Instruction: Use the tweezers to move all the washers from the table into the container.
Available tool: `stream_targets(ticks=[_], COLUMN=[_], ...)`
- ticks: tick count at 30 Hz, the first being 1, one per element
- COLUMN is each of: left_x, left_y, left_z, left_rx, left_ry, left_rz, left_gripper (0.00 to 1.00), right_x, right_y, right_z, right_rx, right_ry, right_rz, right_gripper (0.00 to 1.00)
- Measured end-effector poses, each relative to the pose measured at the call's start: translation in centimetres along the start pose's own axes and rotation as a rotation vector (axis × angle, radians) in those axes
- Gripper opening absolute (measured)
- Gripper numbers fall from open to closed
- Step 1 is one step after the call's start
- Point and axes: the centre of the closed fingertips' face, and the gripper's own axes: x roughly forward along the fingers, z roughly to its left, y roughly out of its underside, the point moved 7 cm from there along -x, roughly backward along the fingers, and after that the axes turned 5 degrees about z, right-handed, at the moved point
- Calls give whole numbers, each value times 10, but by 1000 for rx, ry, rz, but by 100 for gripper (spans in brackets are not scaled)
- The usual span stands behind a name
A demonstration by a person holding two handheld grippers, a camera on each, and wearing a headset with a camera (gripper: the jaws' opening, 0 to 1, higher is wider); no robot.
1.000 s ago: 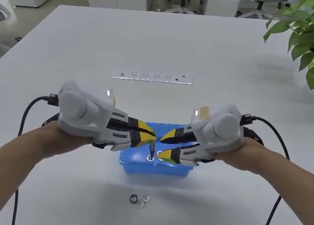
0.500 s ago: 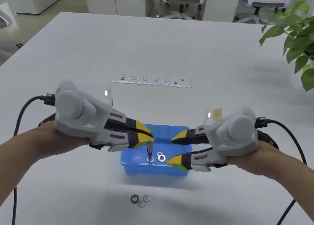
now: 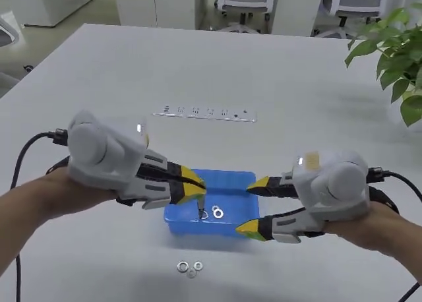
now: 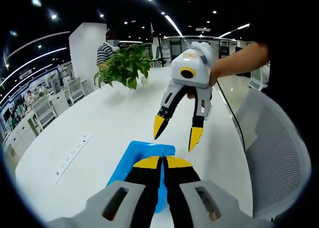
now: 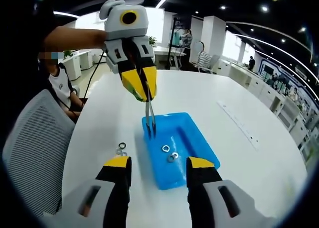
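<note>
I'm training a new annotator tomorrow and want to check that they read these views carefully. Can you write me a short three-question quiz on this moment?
1. True or false: the right tool is shut on the tweezers.
2. Where do the loose washers that are not yet moved lie?
3. The tweezers' tips are: A, over the blue container; B, over the loose washers; C, touching the right tool.

Key
1. False. The left tool holds them, and the right tool is open.
2. On the table, just outside the blue container.
3. A.
</note>
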Motion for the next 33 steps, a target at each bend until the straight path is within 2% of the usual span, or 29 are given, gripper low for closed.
stream_targets(ticks=[10,22,33], left_x=[-4,-7,-9], left_y=[-2,-5,-4], left_z=[-9,-12,-19], left_rx=[10,21,19], left_ry=[0,-13,0], left_rz=[-7,-16,-24], left_gripper=[6,6,6], right_x=[-13,-19,-23], right_y=[14,17,19], right_z=[10,14,22], right_rx=[37,44,49], right_ry=[29,46,47], right_rz=[21,27,30], right_gripper=[54,55,59])
